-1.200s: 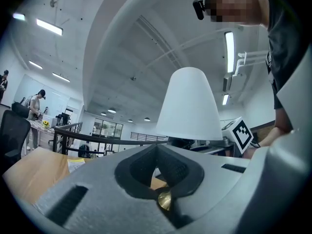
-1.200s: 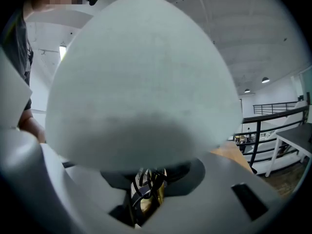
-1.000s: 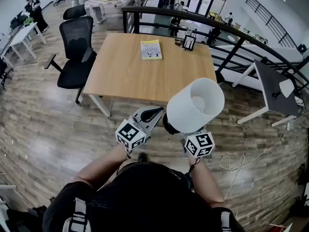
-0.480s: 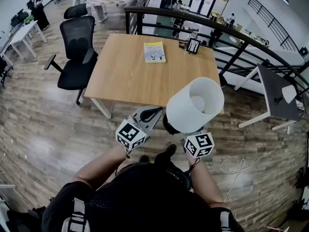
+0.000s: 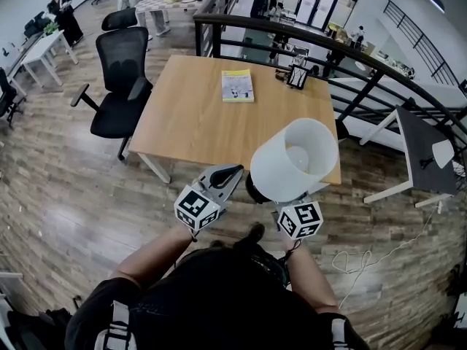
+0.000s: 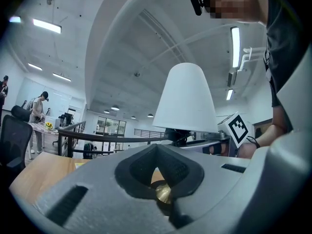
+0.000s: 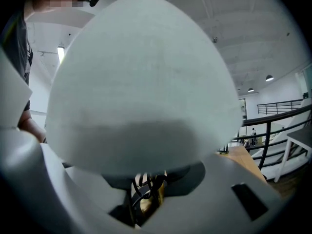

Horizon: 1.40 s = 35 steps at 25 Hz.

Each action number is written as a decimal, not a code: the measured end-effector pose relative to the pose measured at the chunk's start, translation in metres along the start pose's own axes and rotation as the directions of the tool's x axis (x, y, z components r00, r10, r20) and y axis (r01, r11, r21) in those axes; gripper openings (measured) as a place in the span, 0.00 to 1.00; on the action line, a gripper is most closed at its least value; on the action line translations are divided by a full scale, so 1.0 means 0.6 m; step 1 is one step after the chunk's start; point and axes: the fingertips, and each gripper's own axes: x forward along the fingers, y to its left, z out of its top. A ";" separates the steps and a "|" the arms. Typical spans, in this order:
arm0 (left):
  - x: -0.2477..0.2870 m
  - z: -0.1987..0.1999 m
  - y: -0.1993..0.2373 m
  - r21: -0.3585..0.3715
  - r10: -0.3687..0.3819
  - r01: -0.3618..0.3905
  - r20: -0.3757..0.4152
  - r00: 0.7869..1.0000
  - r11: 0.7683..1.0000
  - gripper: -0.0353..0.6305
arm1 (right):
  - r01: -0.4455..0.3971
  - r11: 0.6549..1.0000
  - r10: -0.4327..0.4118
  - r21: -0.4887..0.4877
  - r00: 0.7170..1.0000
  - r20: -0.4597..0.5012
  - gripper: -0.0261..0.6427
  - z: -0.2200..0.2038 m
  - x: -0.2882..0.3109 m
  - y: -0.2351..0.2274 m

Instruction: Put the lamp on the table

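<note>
**Lamp [image 5: 293, 159] carried, not yet placed**

Wood floor [image 5: 66, 188] separates the person from the table [image 5: 197, 115]. Lamp is held upright in the air by the table's near edge, clamped in the right gripper [image 7: 146, 201]. Left gripper [image 5: 232, 173]: jaws closed, empty. Remaining, as judged: approach, set lamp on tabletop, release.

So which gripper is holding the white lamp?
The right gripper, closed on the white-shaded lamp just under its shade; the left gripper beside it is shut on nothing.
</note>
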 end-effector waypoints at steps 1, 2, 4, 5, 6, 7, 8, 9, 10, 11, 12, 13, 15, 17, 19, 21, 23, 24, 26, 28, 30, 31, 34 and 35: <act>0.012 -0.003 0.004 -0.001 0.005 -0.005 -0.002 1.000 1.000 0.06 | -0.006 1.000 0.006 0.000 1.000 0.000 0.21 0.000 0.006 -0.011; 0.024 -0.005 0.008 -0.001 0.009 -0.009 -0.003 1.000 1.000 0.06 | -0.012 1.000 0.012 0.002 1.000 -0.001 0.21 -0.001 0.011 -0.023; 0.049 -0.007 0.016 -0.002 0.020 -0.020 -0.001 1.000 1.000 0.06 | -0.021 1.000 0.021 0.006 1.000 -0.001 0.21 0.000 0.021 -0.049; 0.063 -0.008 0.021 -0.003 0.028 -0.028 0.000 1.000 1.000 0.06 | -0.026 1.000 0.026 0.008 1.000 0.000 0.21 0.002 0.027 -0.063; 0.078 -0.009 0.027 -0.003 0.035 -0.035 0.000 0.999 0.999 0.06 | -0.032 0.999 0.032 0.008 0.999 0.000 0.21 0.004 0.033 -0.078; 0.095 -0.011 0.032 -0.003 0.043 -0.043 0.000 0.999 0.999 0.06 | -0.039 0.999 0.039 0.009 0.999 0.002 0.21 0.005 0.038 -0.095; 0.114 -0.012 0.038 -0.003 0.049 -0.049 0.000 0.999 0.999 0.06 | -0.047 0.999 0.047 0.010 0.999 0.003 0.21 0.006 0.044 -0.112; 0.134 -0.014 0.043 -0.003 0.053 -0.053 0.001 0.999 0.999 0.06 | -0.056 0.998 0.056 0.012 0.998 0.004 0.22 0.008 0.050 -0.131; 0.155 -0.014 0.048 -0.006 0.057 -0.057 0.004 0.998 0.998 0.06 | -0.065 0.998 0.065 0.013 0.998 0.005 0.21 0.009 0.055 -0.151; 0.177 -0.015 0.052 -0.010 0.063 -0.063 0.008 0.998 0.998 0.06 | -0.074 0.997 0.074 0.012 0.997 0.004 0.21 0.010 0.060 -0.171; 0.199 -0.016 0.055 -0.014 0.071 -0.071 0.010 0.997 0.997 0.06 | -0.084 0.996 0.084 0.008 0.996 0.002 0.21 0.011 0.064 -0.191; 0.221 -0.018 0.058 -0.017 0.080 -0.080 0.009 0.997 0.997 0.06 | -0.093 0.996 0.093 0.005 0.996 -0.001 0.21 0.013 0.067 -0.211; 0.262 -0.020 0.058 -0.014 0.097 -0.097 0.006 0.995 0.995 0.06 | -0.108 0.994 0.108 0.002 0.994 -0.008 0.21 0.018 0.069 -0.251; 0.295 -0.014 0.058 0.000 0.112 -0.112 0.016 0.994 0.994 0.06 | -0.122 0.992 0.122 -0.003 0.992 -0.012 0.21 0.024 0.071 -0.284; 0.322 -0.011 0.058 0.008 0.124 -0.124 0.026 0.992 0.992 0.06 | -0.132 0.991 0.132 -0.007 0.991 -0.009 0.21 0.031 0.076 -0.311; 0.345 -0.023 0.051 -0.013 0.118 -0.118 0.016 0.993 0.993 0.06 | -0.130 0.991 0.130 -0.004 0.991 -0.007 0.22 0.030 0.077 -0.335; 0.363 -0.038 0.043 -0.024 0.113 -0.113 0.003 0.994 0.993 0.06 | -0.130 0.992 0.130 0.002 0.992 -0.007 0.22 0.023 0.074 -0.353; 0.370 -0.043 0.043 -0.025 0.115 -0.115 -0.003 0.993 0.993 0.06 | -0.130 0.991 0.130 0.006 0.991 -0.008 0.22 0.021 0.074 -0.362; 0.384 -0.046 0.049 -0.029 0.117 -0.118 -0.013 0.993 0.993 0.06 | -0.129 0.992 0.129 0.016 0.992 -0.012 0.21 0.017 0.075 -0.380; 0.397 -0.046 0.054 -0.026 0.113 -0.113 -0.017 0.993 0.993 0.06 | -0.119 0.993 0.120 0.024 0.993 -0.015 0.21 0.014 0.074 -0.396; 0.413 -0.048 0.061 -0.024 0.107 -0.108 -0.021 0.994 0.994 0.06 | -0.108 0.994 0.108 0.026 0.994 -0.017 0.21 0.013 0.073 -0.410; 0.421 -0.051 0.064 -0.027 0.105 -0.106 -0.024 0.994 0.994 0.06 | -0.103 0.994 0.103 0.026 0.994 -0.018 0.21 0.012 0.074 -0.416; 0.447 -0.054 0.065 -0.038 0.088 -0.089 -0.025 0.996 0.995 0.06 | -0.095 0.995 0.095 0.021 0.995 -0.018 0.21 0.013 0.079 -0.432; 0.455 -0.055 0.067 -0.039 0.083 -0.084 -0.023 0.996 0.996 0.06 | -0.092 0.996 0.093 0.021 0.996 -0.018 0.21 0.014 0.083 -0.438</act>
